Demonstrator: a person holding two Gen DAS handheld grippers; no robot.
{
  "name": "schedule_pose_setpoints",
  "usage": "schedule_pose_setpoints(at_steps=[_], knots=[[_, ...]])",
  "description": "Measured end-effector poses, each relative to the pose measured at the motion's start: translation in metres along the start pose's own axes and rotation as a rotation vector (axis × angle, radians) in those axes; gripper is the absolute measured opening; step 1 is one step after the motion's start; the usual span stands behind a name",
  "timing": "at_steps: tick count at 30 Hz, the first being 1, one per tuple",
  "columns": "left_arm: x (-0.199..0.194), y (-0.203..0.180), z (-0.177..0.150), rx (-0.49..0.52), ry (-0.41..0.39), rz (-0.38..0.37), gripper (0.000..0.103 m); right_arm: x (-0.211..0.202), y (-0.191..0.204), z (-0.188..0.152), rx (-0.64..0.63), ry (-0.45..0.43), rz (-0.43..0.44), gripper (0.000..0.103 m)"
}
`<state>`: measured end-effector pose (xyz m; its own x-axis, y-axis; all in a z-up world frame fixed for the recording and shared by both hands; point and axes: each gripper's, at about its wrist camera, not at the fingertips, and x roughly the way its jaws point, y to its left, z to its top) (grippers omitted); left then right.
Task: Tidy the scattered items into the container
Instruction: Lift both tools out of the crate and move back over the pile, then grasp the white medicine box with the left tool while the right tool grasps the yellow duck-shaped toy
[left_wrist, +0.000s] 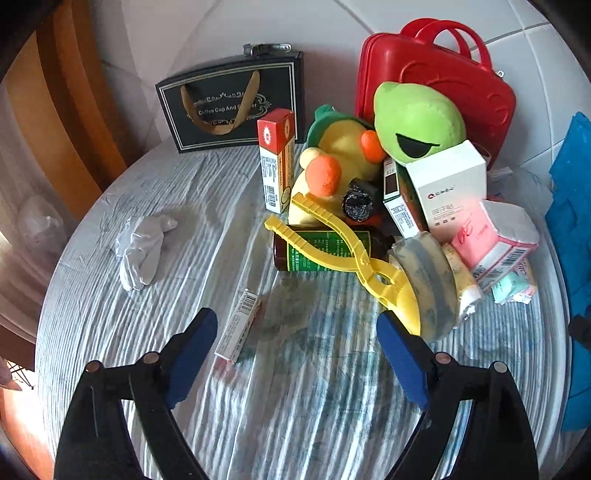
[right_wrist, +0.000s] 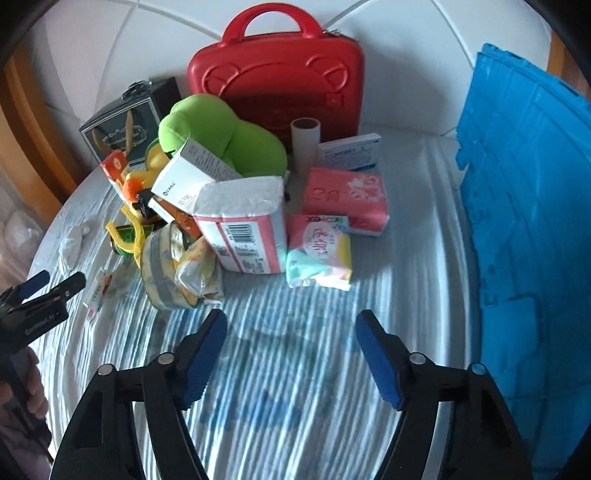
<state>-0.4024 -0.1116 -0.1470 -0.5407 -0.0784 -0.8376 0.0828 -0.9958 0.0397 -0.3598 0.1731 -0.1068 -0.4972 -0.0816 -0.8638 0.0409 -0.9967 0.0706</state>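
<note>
A pile of items lies on a round cloth-covered table (left_wrist: 258, 406): green plush (left_wrist: 417, 122), yellow duck plush (left_wrist: 340, 162), yellow plastic tongs (left_wrist: 332, 240), brown bottle (left_wrist: 317, 251), tape roll (left_wrist: 432, 284), white box (left_wrist: 447, 184), pink tissue pack (left_wrist: 495, 240). A small flat box (left_wrist: 238, 325) lies just ahead of my left gripper (left_wrist: 297, 332), which is open and empty. My right gripper (right_wrist: 291, 332) is open and empty, short of a pastel pad pack (right_wrist: 319, 251) and the tissue pack (right_wrist: 243, 225). A blue folded crate (right_wrist: 528, 221) stands at the right.
A red case (right_wrist: 277, 81) and a black gift bag (left_wrist: 229, 103) stand at the back against the wall. A white glove (left_wrist: 142, 247) lies at the left. A red-white box (left_wrist: 277, 158) stands upright. A pink pack (right_wrist: 345, 199), a paper roll (right_wrist: 304, 144) and a white-blue box (right_wrist: 349, 151) lie behind.
</note>
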Motion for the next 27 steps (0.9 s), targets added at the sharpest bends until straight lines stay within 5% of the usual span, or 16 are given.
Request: schedule_pose_setpoints(at_steps=[4, 10, 14, 22, 27], knots=[[0.028, -0.008, 0.024, -0.02, -0.003, -0.058, 0.089, 0.03, 0.022, 0.012, -0.021, 0.023, 0.03, 0.071], [0.083, -0.028, 0.038, 0.016, 0.068, -0.024, 0.09, 0.048, 0.038, 0.029, -0.042, 0.015, 0.059, 0.071], [0.07, -0.009, 0.017, 0.035, 0.035, -0.008, 0.089, 0.054, 0.058, 0.034, -0.075, 0.016, 0.098, 0.071], [0.052, 0.044, -0.031, 0.025, 0.09, 0.114, 0.088, 0.083, 0.111, 0.025, -0.153, 0.066, 0.157, 0.071], [0.032, 0.065, -0.049, 0.002, 0.07, 0.109, 0.088, 0.094, 0.131, 0.018, -0.203, 0.096, 0.149, 0.071]])
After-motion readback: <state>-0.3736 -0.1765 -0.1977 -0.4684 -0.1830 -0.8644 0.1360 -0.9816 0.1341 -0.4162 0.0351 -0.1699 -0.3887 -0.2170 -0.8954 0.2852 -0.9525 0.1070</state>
